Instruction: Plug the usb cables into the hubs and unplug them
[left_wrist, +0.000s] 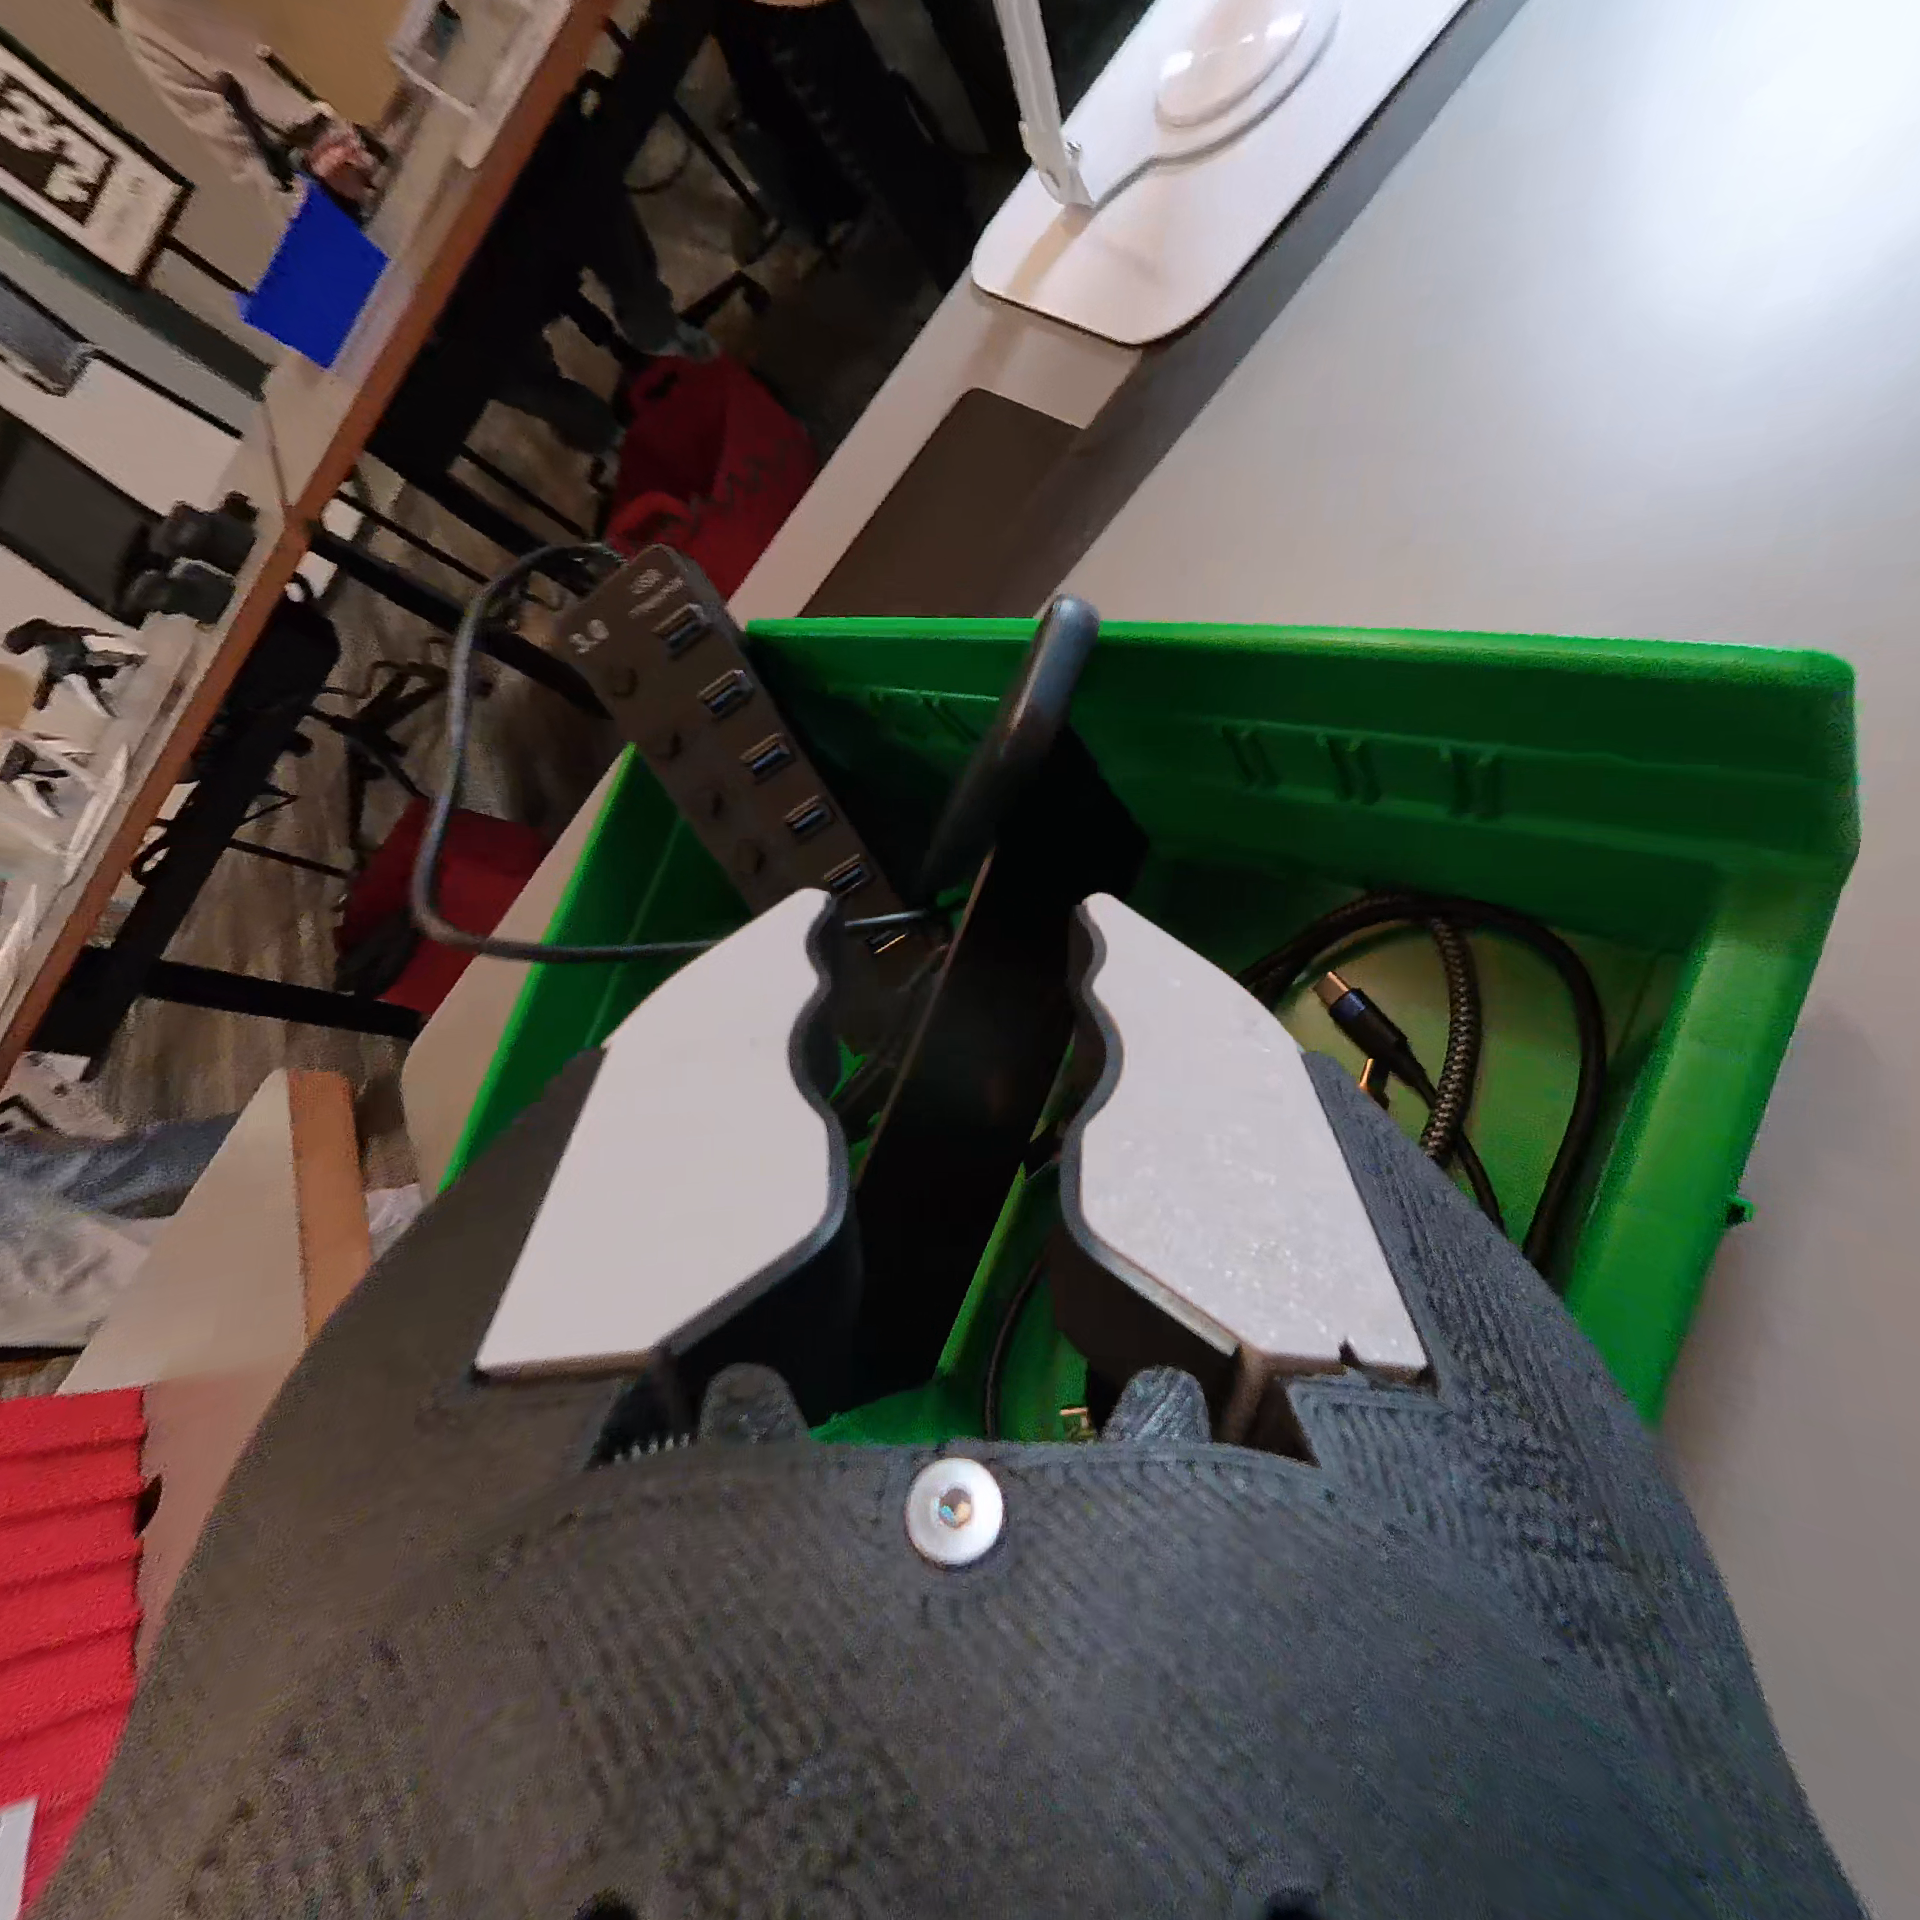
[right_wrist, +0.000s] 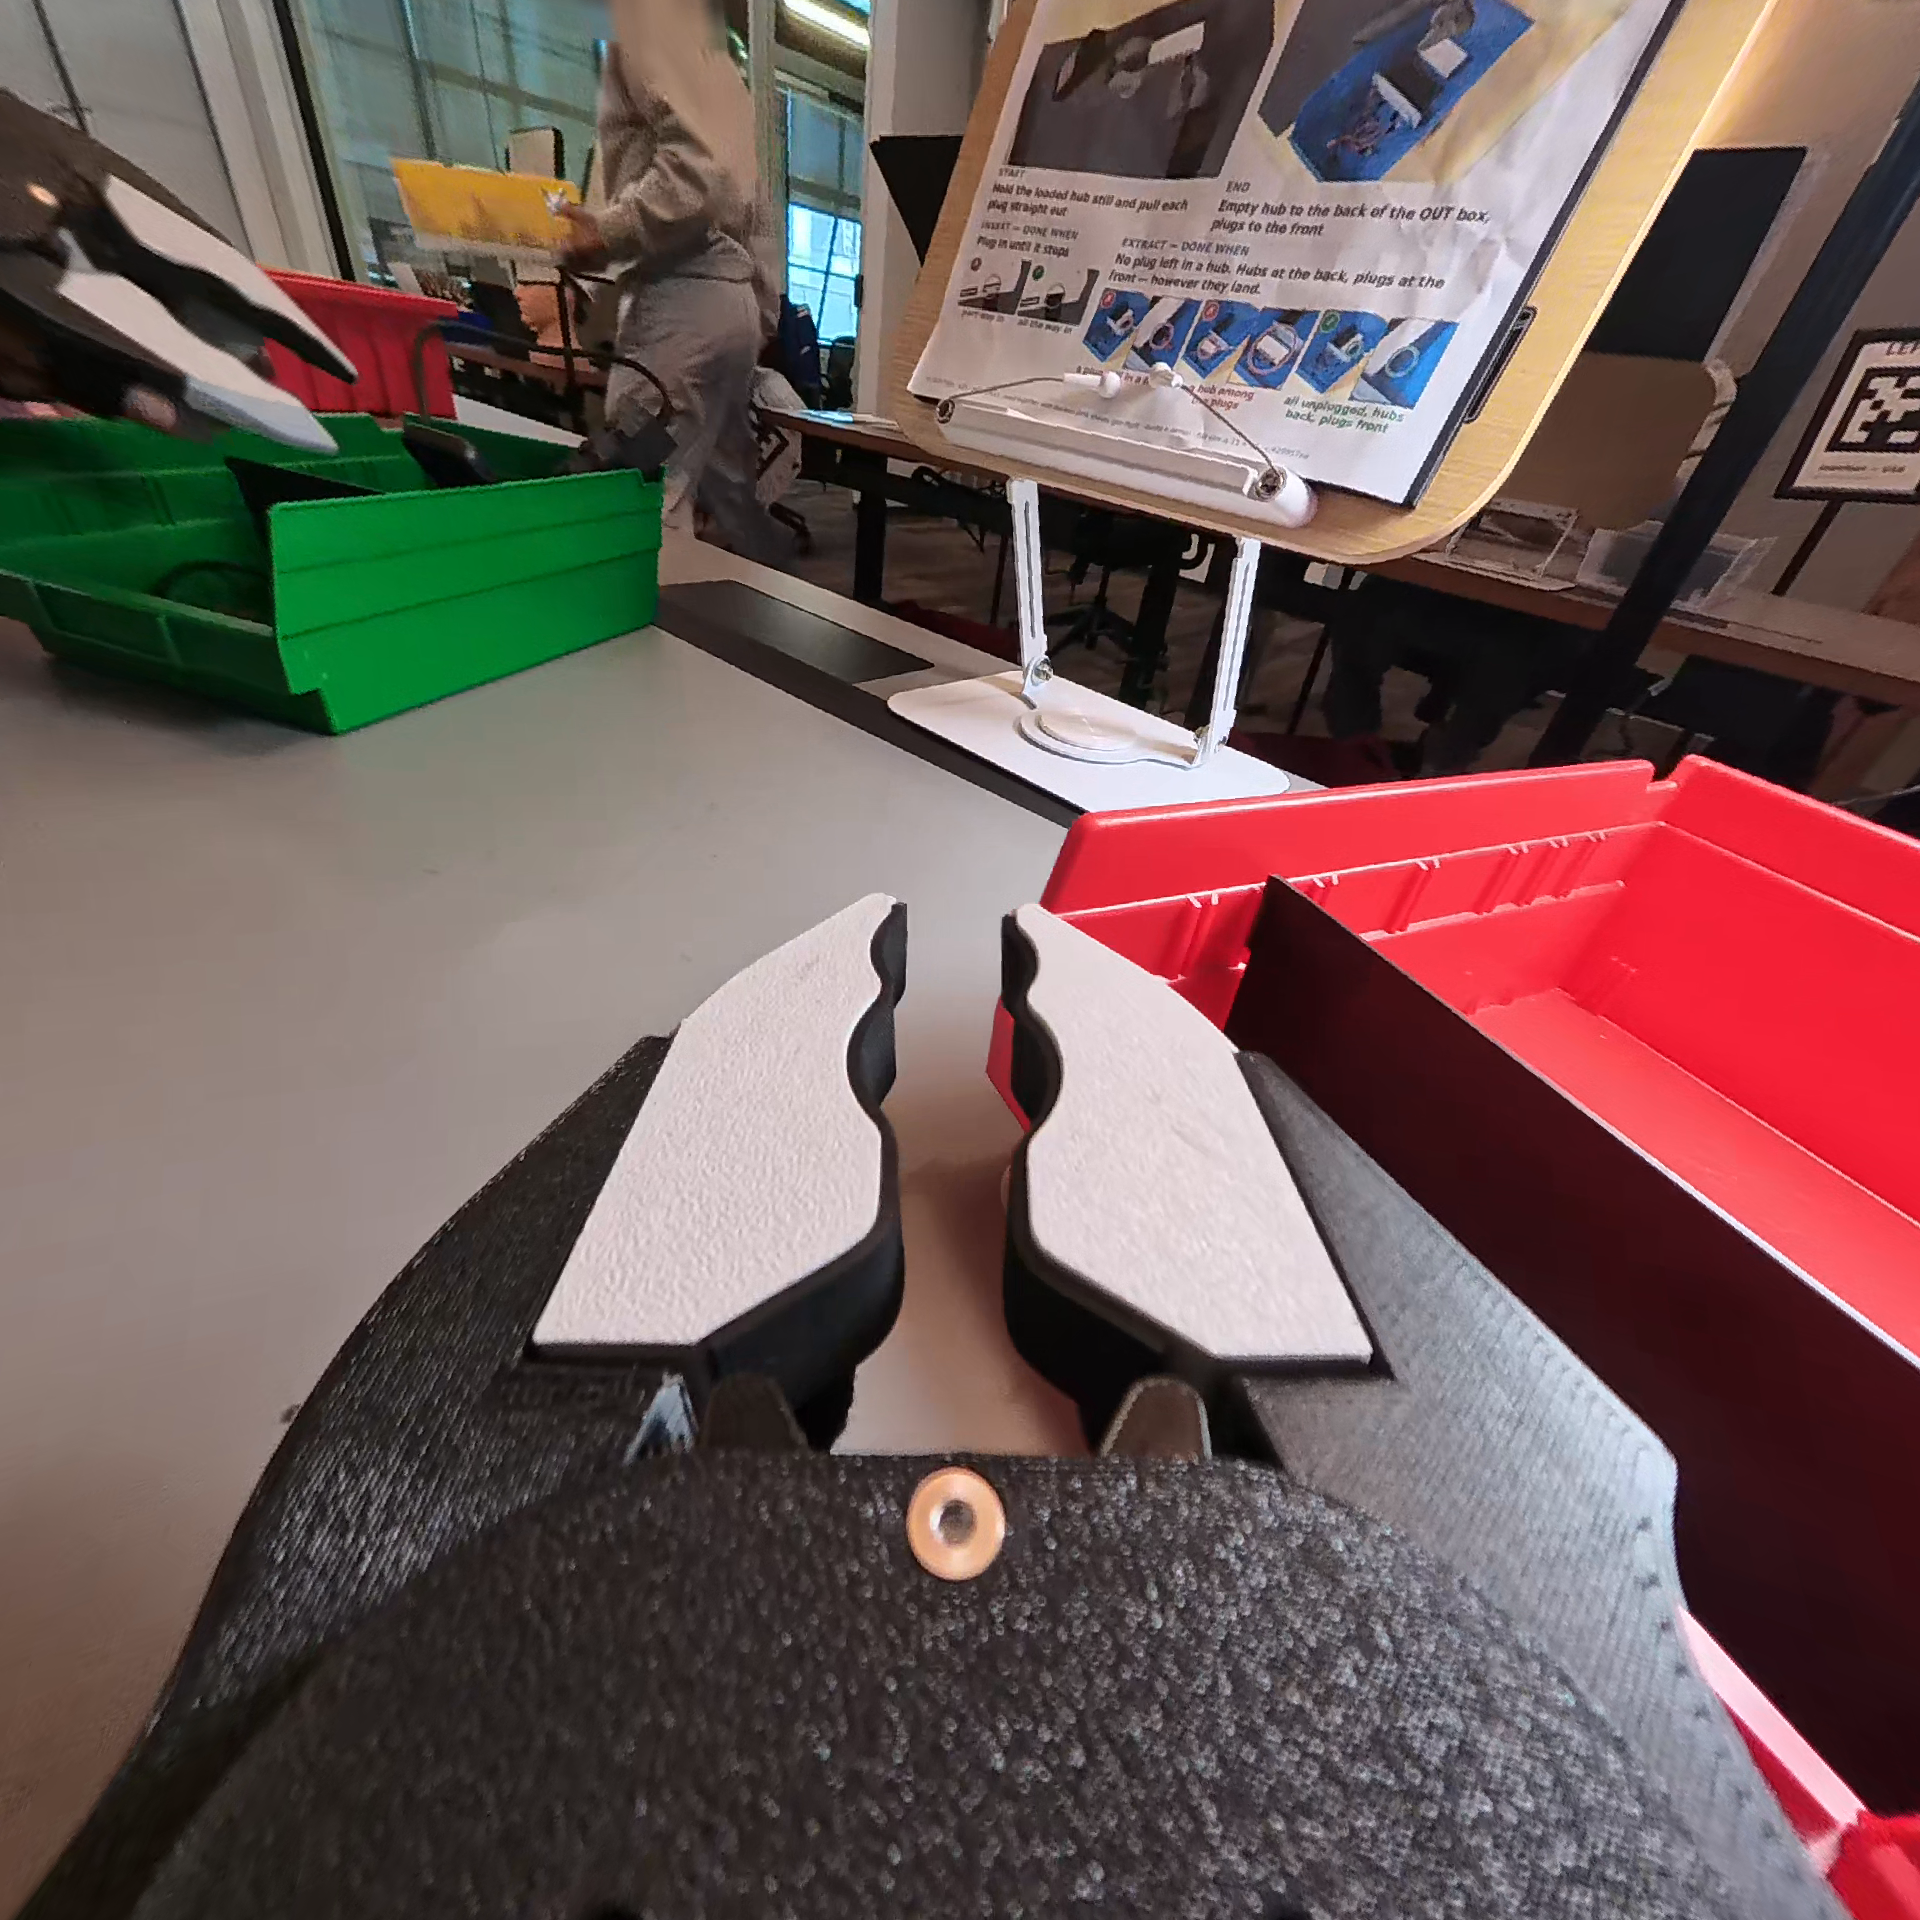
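A black USB hub (left_wrist: 748, 748) with several blue ports leans on the far left corner of the green bin (left_wrist: 1455, 707), and its thin cable (left_wrist: 447, 810) loops outside the bin. A dark slim bar with a rounded end (left_wrist: 1039, 686) stands by the bin's black divider (left_wrist: 966, 1091). A braided cable (left_wrist: 1455, 1049) with a metal plug (left_wrist: 1351, 1013) lies in the right compartment. My left gripper (left_wrist: 956, 930) is open above the bin and straddles the divider without holding anything. It also shows in the right wrist view (right_wrist: 338, 410). My right gripper (right_wrist: 953, 925) is slightly open and empty over the grey table (right_wrist: 416, 987).
A red bin (right_wrist: 1351, 852) with a black divider (right_wrist: 1455, 1143) sits right of my right gripper. The green bin (right_wrist: 468, 582) is far left. A white stand (right_wrist: 1101, 727) holding an instruction sheet (right_wrist: 1247, 260) stands at the table's back edge. A person (right_wrist: 686, 260) stands beyond.
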